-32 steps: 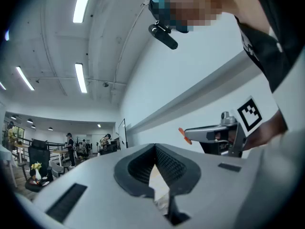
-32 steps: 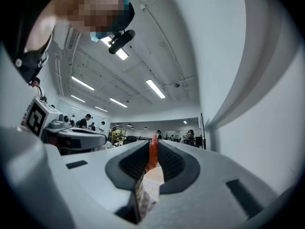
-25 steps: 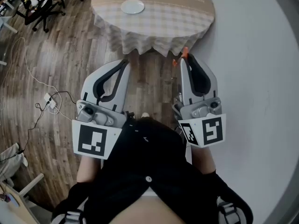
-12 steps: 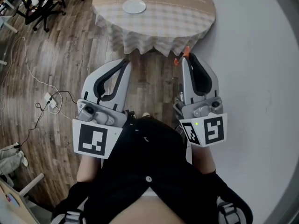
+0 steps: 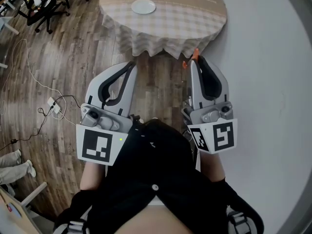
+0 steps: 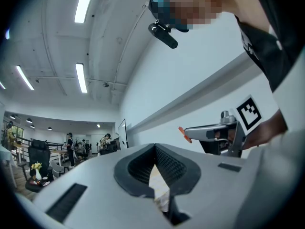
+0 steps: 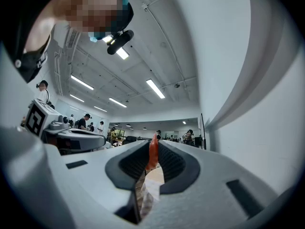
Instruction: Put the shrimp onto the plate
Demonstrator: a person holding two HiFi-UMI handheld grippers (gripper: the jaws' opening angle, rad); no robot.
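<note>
The shrimp (image 7: 152,152) is held pinched in the closed right gripper (image 5: 194,63), the left gripper (image 5: 130,65) is closed empty, and the plate (image 5: 143,6) at 12 o'clock should be approached low.

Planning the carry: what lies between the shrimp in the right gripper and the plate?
Only bare checked tablecloth, in the head view, separates shrimp from plate.
</note>
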